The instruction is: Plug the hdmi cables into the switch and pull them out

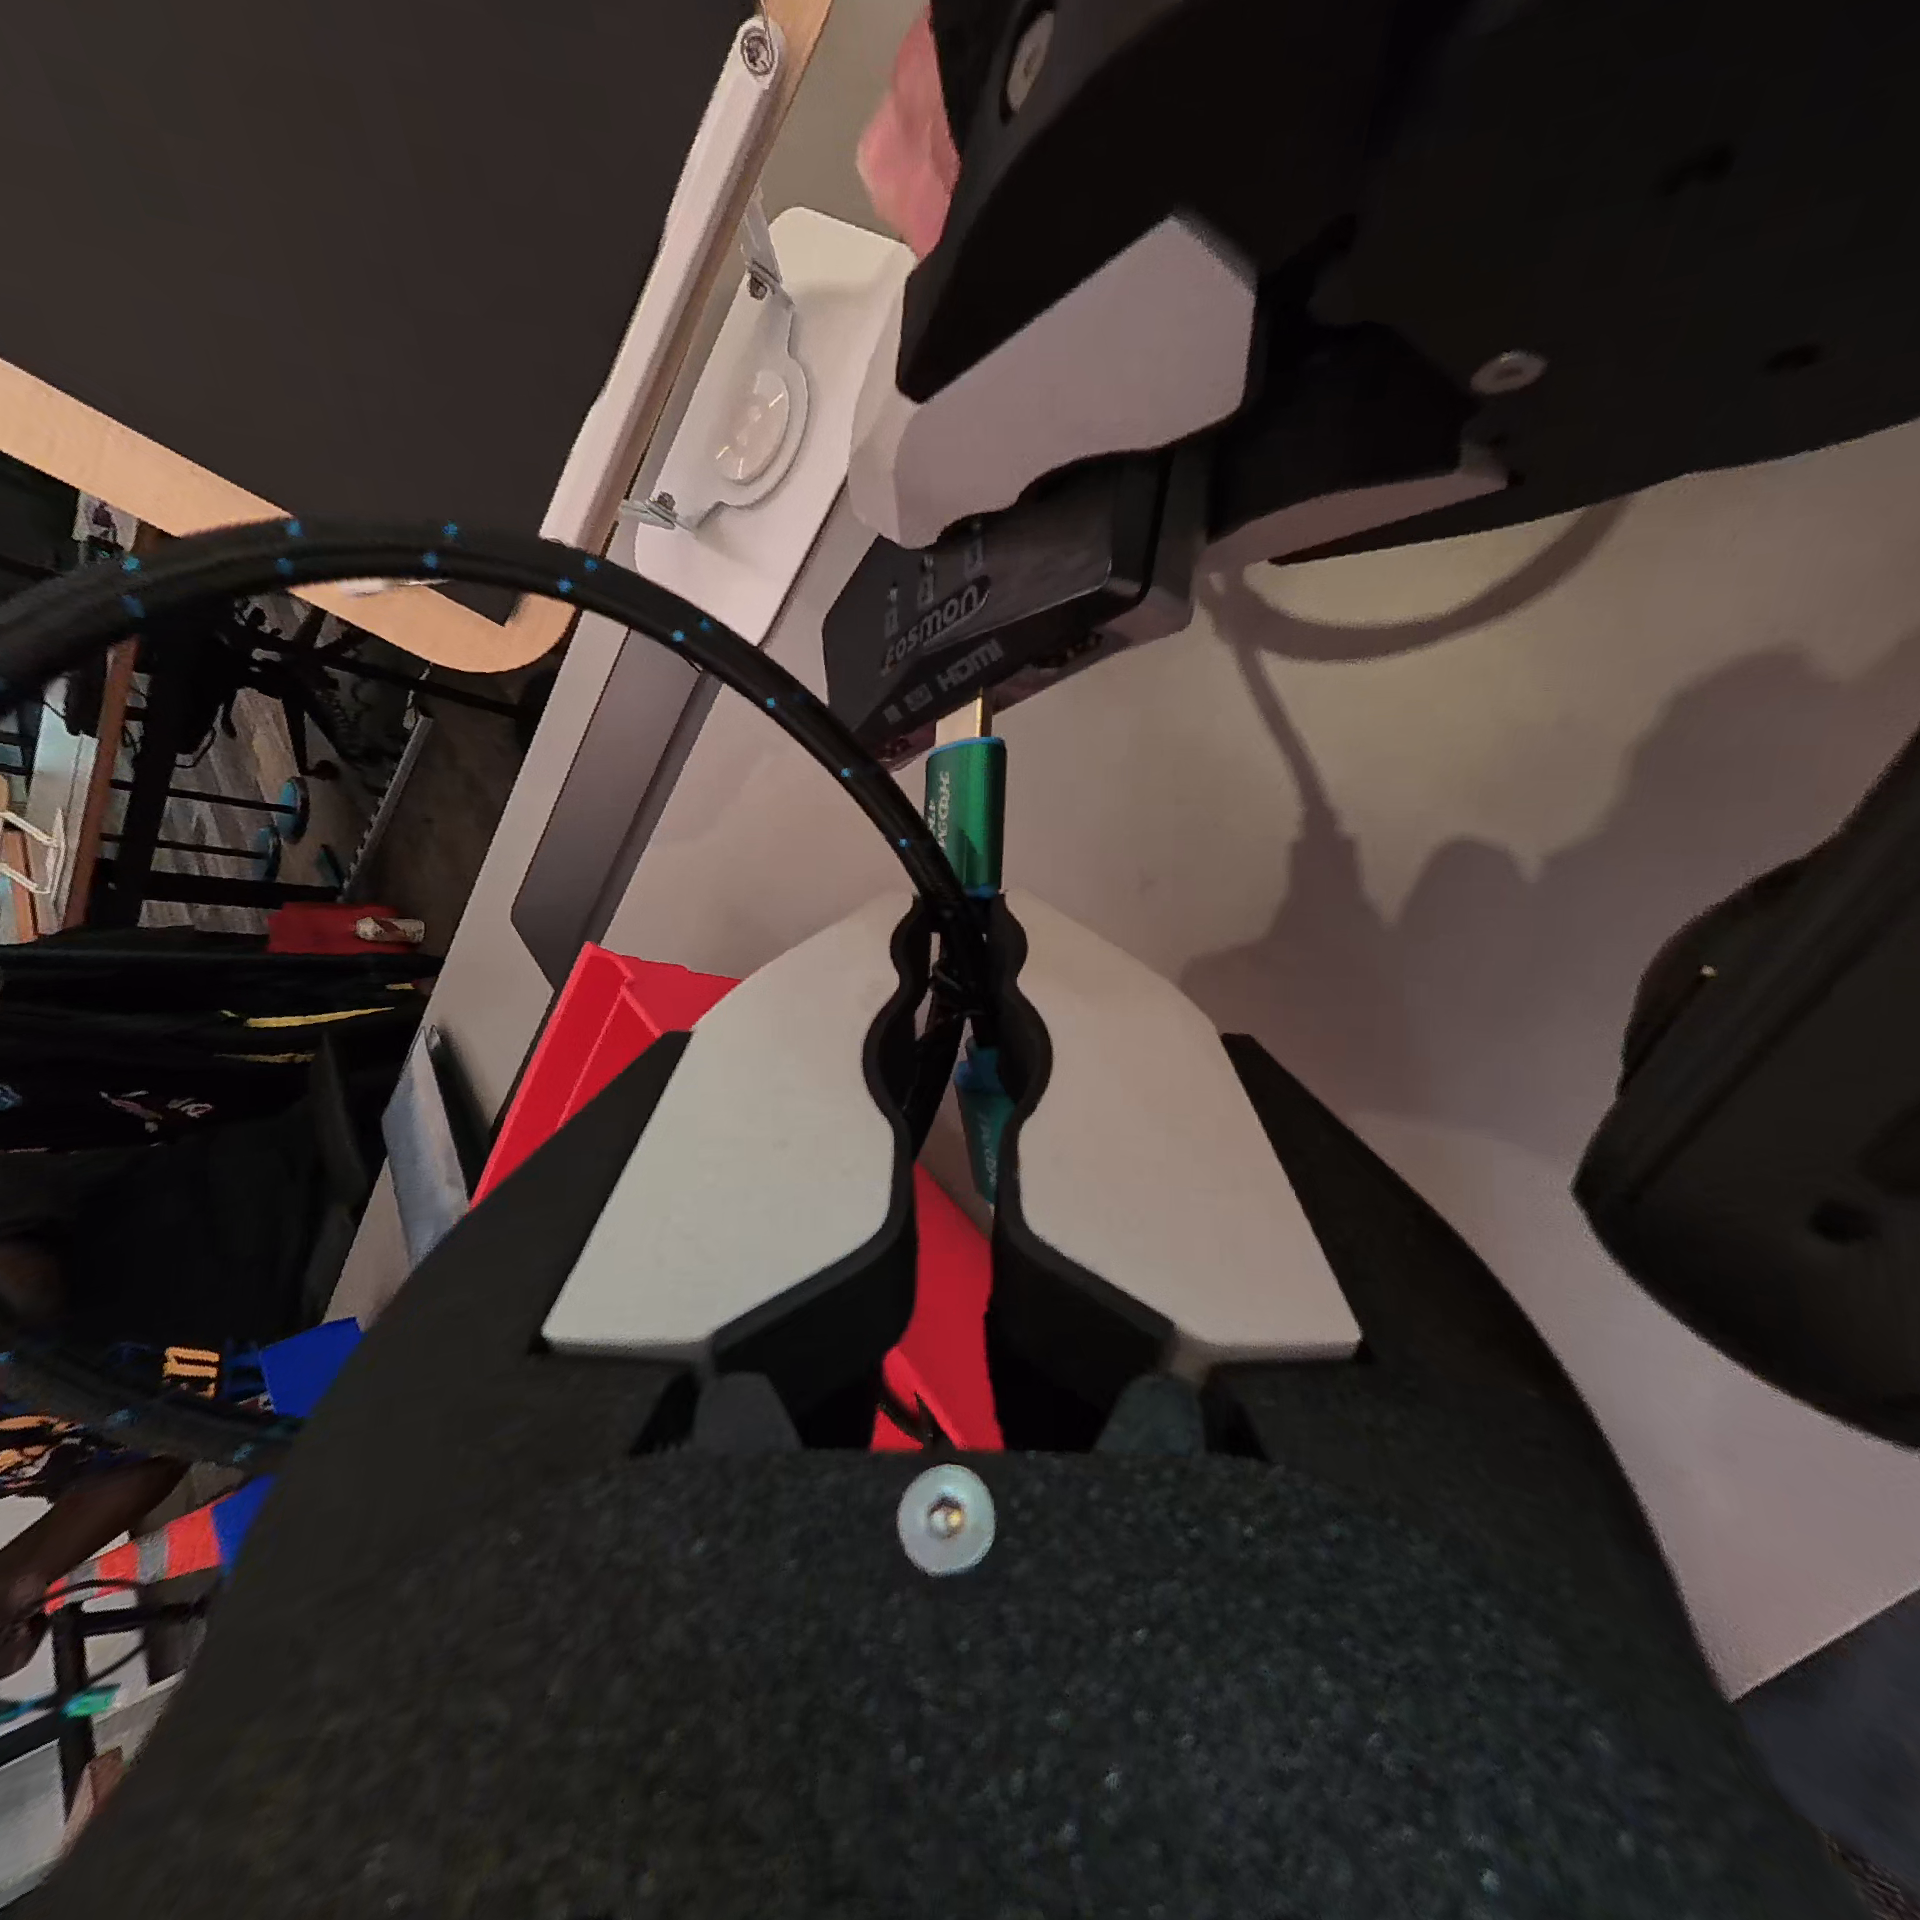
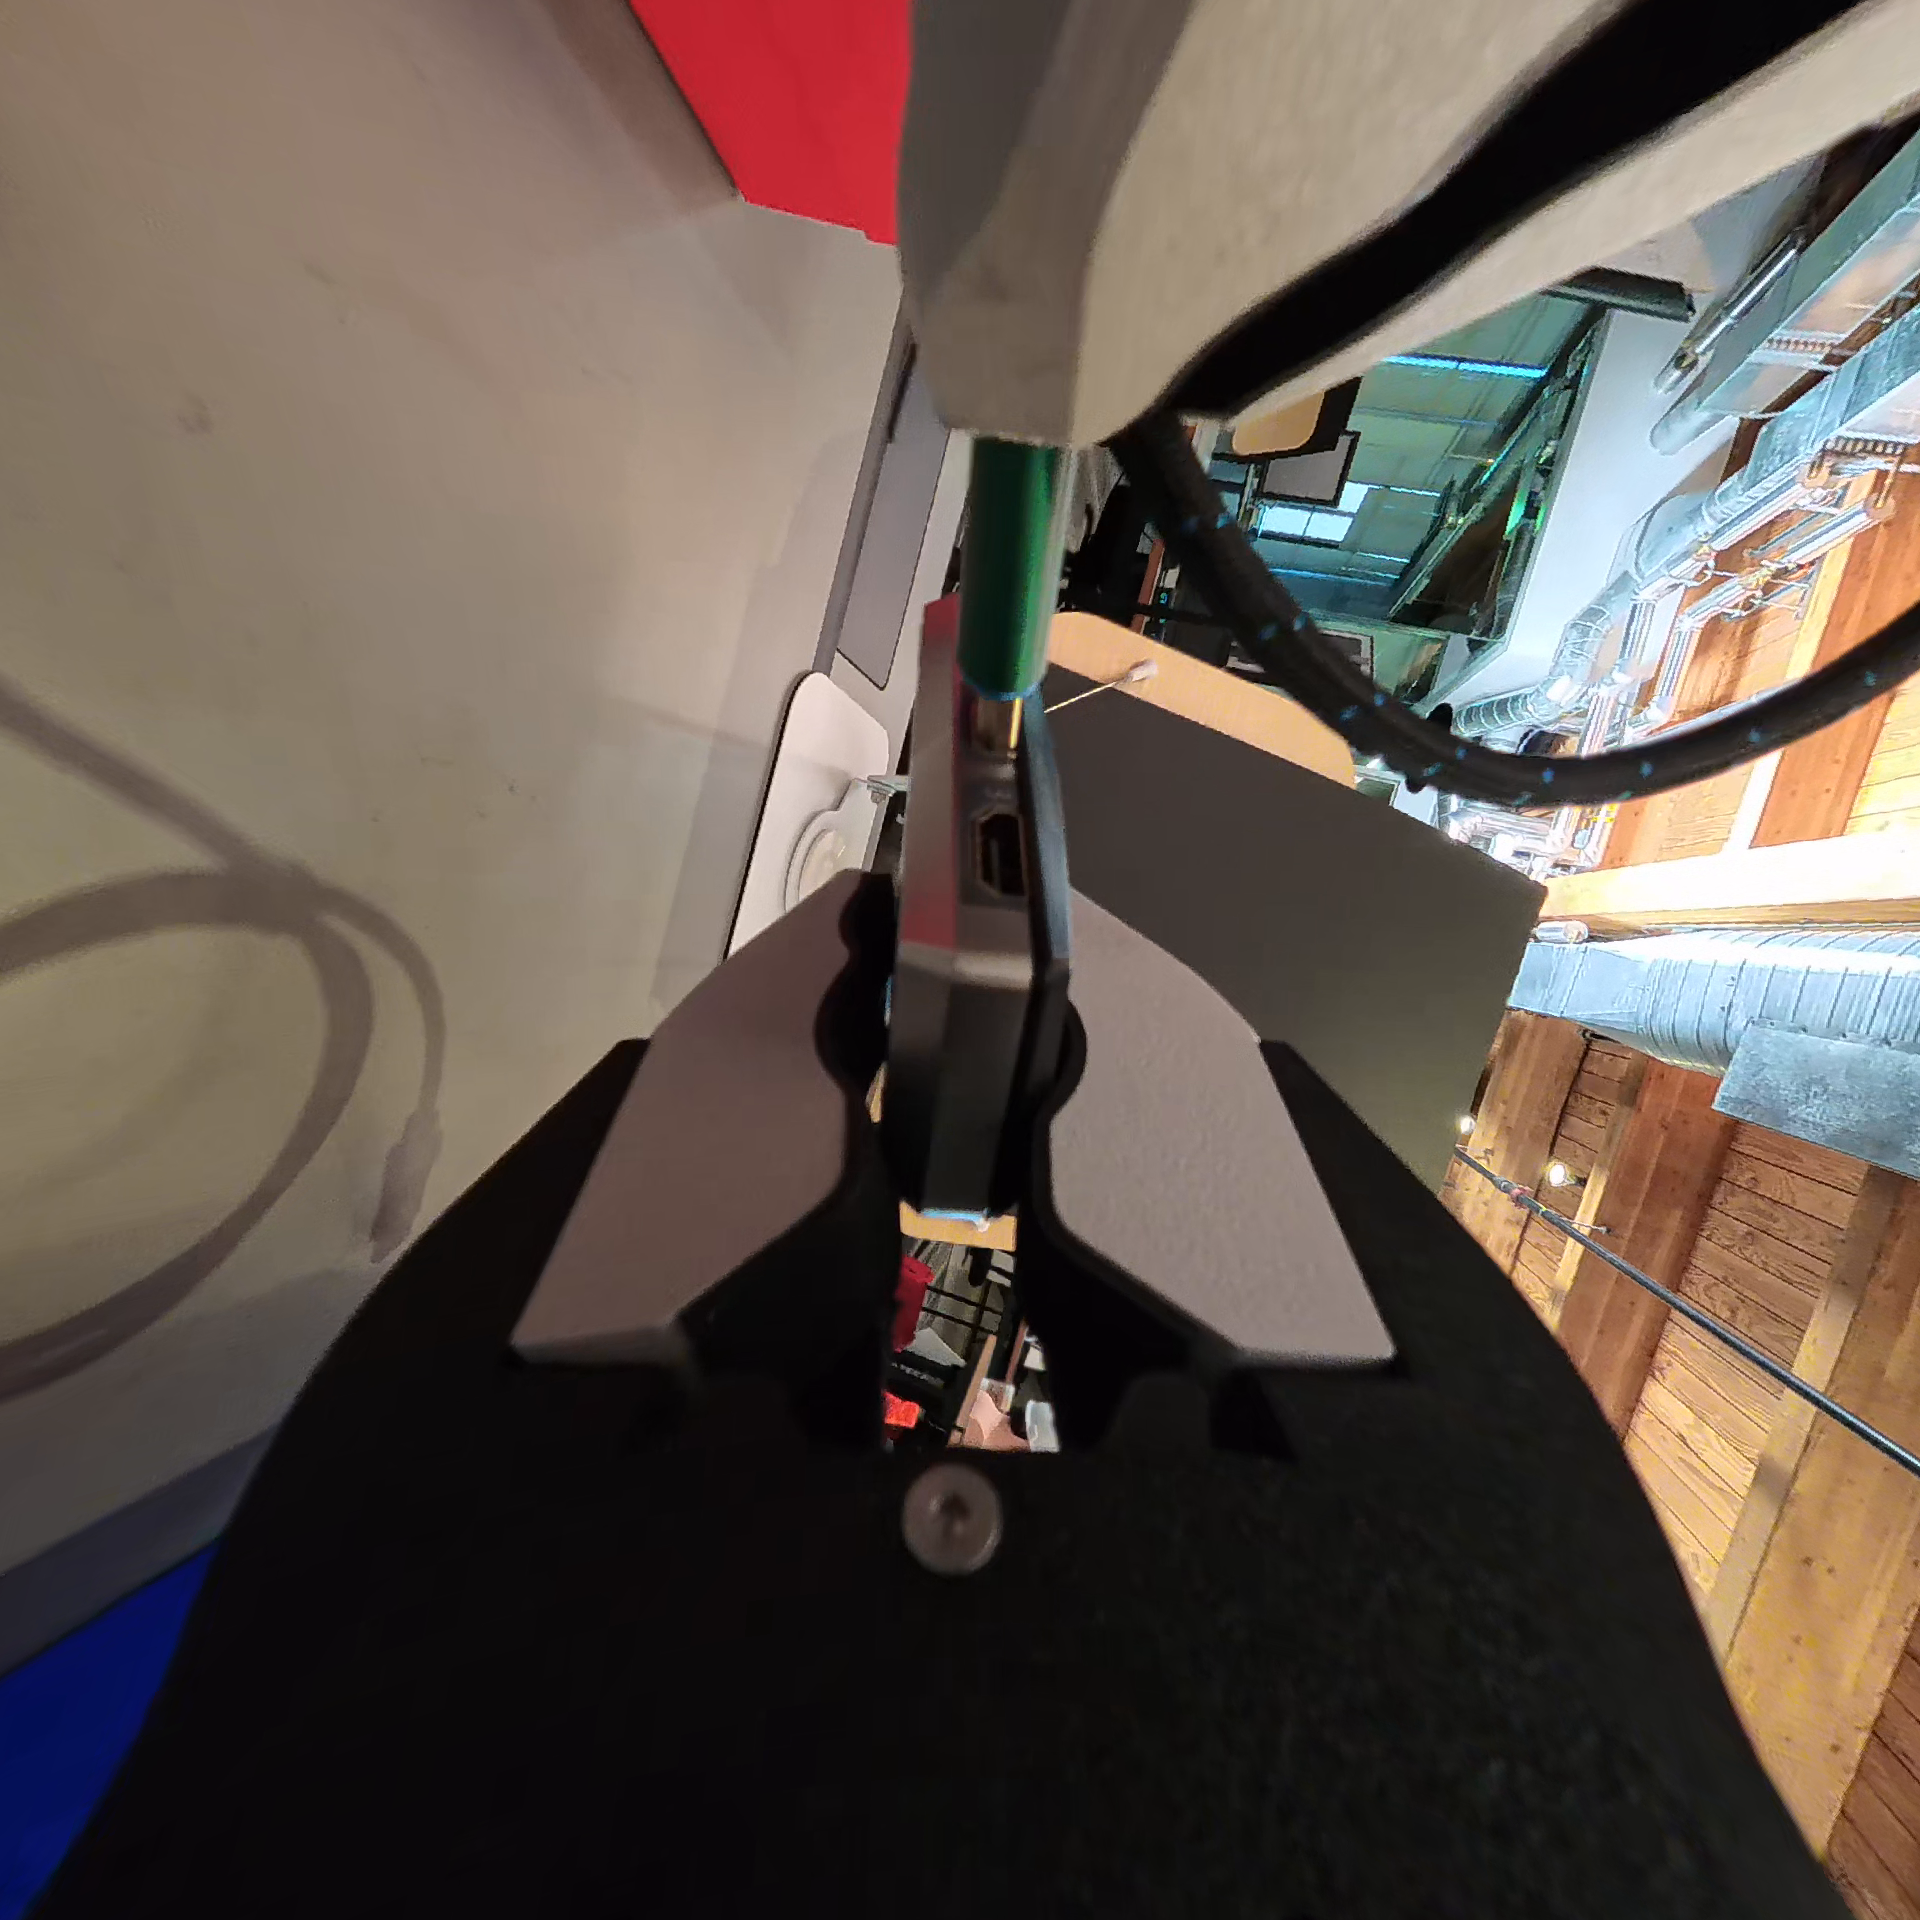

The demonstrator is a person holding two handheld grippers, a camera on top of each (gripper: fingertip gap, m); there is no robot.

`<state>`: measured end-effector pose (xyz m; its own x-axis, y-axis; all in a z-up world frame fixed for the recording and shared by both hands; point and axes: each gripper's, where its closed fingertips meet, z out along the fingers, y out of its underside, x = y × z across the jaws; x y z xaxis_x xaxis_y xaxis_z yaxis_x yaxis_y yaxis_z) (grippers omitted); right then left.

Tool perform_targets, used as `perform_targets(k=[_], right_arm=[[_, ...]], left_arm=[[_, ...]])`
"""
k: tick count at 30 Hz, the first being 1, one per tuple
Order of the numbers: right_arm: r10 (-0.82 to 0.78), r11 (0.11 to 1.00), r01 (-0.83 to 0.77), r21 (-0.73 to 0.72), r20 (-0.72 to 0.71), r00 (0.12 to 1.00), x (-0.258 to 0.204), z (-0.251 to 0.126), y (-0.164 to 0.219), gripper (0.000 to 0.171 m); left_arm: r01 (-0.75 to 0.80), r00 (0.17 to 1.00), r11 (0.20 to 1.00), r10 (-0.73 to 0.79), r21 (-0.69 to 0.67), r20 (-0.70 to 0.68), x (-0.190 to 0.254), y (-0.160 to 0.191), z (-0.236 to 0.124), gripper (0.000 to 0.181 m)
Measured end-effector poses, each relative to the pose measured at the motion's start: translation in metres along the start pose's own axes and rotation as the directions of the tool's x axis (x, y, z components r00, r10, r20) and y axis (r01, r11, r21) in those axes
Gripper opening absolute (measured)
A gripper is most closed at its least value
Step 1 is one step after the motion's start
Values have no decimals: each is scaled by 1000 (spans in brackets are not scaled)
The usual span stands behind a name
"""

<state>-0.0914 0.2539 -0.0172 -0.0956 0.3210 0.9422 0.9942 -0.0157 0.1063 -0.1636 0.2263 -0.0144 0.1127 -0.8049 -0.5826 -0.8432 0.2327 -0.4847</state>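
Observation:
My left gripper [image 1: 961,925] is shut on the braided black HDMI cable [image 1: 623,592] just behind its green plug [image 1: 966,816]. The plug's gold tip [image 1: 982,717] meets the edge of the black switch [image 1: 966,634], with part of the tip still showing. My right gripper [image 2: 966,914] is shut on the switch [image 2: 961,997] and holds it in the air. An empty port [image 2: 997,857] shows beside the green plug [image 2: 1008,582]. One of the right gripper's fingers [image 1: 1070,395] shows above the switch. One of the left gripper's fingers [image 2: 1039,208] shows at the top of the right wrist view.
A white table [image 1: 1403,831] lies beyond both grippers. A red bin [image 1: 613,1029] sits near the left gripper. A second teal plug [image 1: 987,1127] shows between the left jaws. A dark panel [image 1: 312,208] stands at the table's edge, and a blue object [image 1: 301,1371] lies low on the left.

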Motion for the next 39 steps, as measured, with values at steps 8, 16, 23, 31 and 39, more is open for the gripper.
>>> perform_targets(k=[8, 16, 23, 31, 39], right_arm=[[81, 997, -81, 19, 30, 996, -2, 2, -1, 24], [133, 991, -133, 11, 23, 991, 0, 5, 0, 24], [126, 992, -126, -7, 41, 991, -3, 6, 4, 23], [146, 989, -145, -20, 53, 988, -3, 7, 8, 23], [238, 969, -243, 46, 101, 966, -3, 8, 3, 24]], left_arm=[[47, 999, 999, -47, 23, 19, -5, -3, 0, 9], [121, 990, 988, -127, 94, 56, -9, -4, 1, 9], [143, 984, 971, -160, 192, 78, -9, -7, 6, 9], [58, 983, 978, -91, 199, 160, -12, -13, 7, 9], [-5, 963, 957, -73, 289, 259, -18, -16, -1, 11]])
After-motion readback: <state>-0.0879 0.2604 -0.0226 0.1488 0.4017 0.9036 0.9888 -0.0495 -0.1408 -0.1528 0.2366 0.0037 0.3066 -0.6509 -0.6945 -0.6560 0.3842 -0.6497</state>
